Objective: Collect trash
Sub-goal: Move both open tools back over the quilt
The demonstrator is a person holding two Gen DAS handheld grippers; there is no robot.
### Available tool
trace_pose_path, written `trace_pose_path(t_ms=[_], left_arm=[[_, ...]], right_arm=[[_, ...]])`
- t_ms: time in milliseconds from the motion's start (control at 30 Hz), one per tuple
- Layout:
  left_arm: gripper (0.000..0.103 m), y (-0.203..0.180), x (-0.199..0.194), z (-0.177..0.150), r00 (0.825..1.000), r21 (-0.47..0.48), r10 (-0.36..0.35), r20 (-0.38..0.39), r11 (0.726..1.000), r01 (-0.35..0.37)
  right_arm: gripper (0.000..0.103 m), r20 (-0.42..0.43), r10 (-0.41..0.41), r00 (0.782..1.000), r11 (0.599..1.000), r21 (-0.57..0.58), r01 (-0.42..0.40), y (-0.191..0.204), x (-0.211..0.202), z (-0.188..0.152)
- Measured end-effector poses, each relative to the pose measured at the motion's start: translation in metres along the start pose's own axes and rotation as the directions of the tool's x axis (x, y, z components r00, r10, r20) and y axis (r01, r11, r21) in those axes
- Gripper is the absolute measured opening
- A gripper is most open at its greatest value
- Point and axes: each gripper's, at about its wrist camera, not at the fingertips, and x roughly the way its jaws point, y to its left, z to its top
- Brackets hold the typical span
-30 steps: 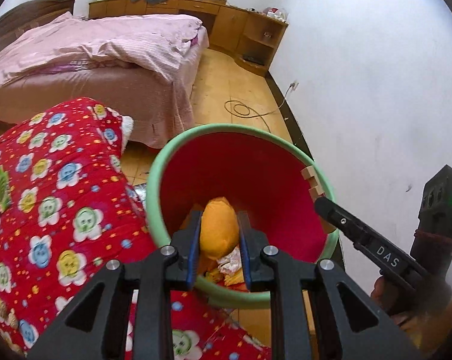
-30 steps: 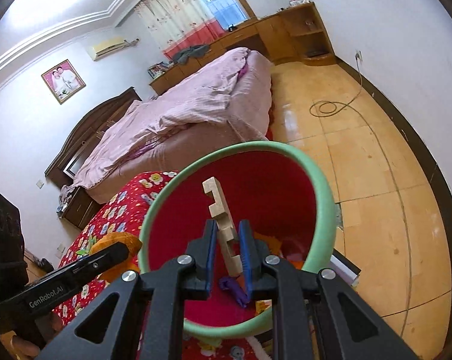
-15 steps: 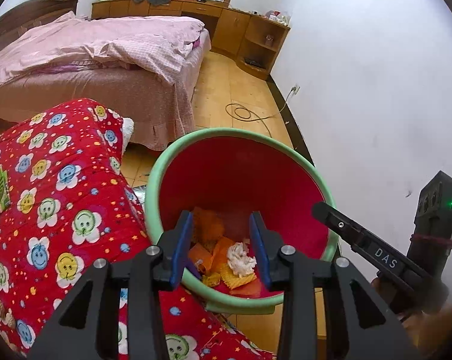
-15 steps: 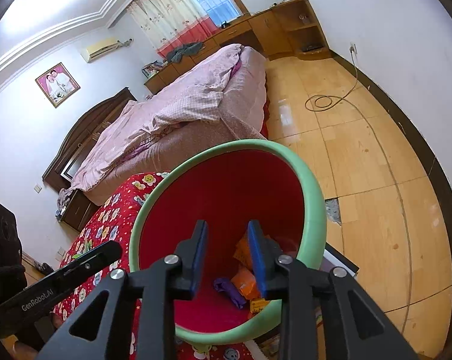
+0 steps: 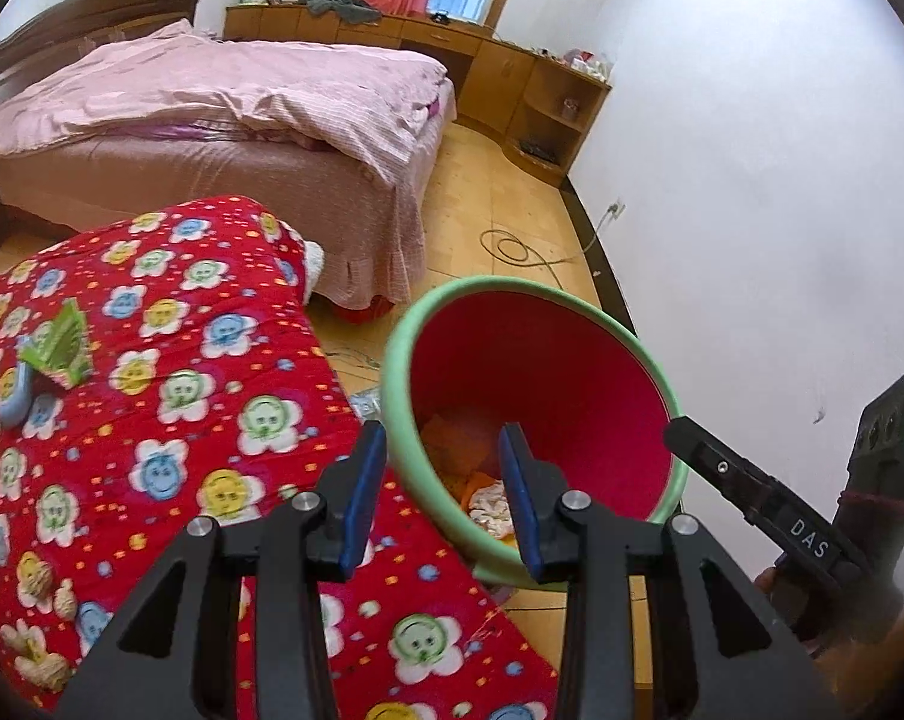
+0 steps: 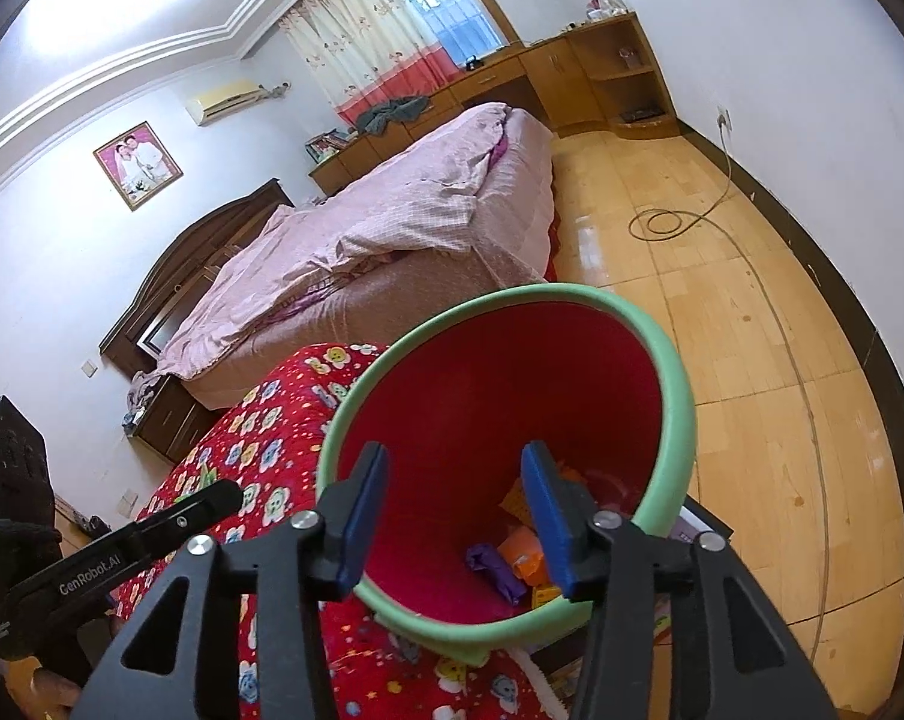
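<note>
A: Where's the trash sitting?

B: In the red bin (image 6: 571, 396) with the green rim, just off the flowered red blanket (image 5: 170, 420). Orange scraps (image 6: 520, 555), a purple wrapper (image 6: 493, 570) and a white crumple (image 5: 490, 504) lie at the bin's bottom.

A: And the grippers?

B: The left gripper (image 5: 443, 489) is released, nothing between its blue pads, straddling the bin's near rim. The right gripper (image 6: 454, 513) is over the bin's mouth, jaws widening, empty too.

A: Anything outside the bin?

B: A green packet (image 5: 59, 348) on the blanket, well away from the bin
</note>
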Motion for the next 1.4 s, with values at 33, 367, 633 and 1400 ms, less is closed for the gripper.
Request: trace_pose_path(t_ms=[33,367,633,1400], left_arm=[[0.039,0.004,-0.005,0.000,1.000,-0.005,0.005,0.007,1.000,-0.005],[0.039,0.046,-0.045,-0.005,0.997,-0.064,0.063,0.051,0.996,-0.060],[0.039,0.088,-0.077,-0.011,0.987,-0.111,0.134,0.087,0.986,-0.124],[0.039,0.217,-0.053,-0.010,0.942,-0.183,0.334,0.009,0.927,-0.327]], right_arm=[[0.053,0.000,0.001,1.000,1.000,-0.003,-0.001,0.004,-0.001,-0.001],[0.059,0.006,0.029,1.000,0.999,-0.042,-0.028,0.040,-0.009,-0.011],[0.061,-0.018,0.054,0.998,0.996,-0.075,-0.056,0.079,-0.007,-0.018],[0.063,-0.124,0.065,0.990,0.982,-0.168,-0.085,0.155,0.060,-0.024]])
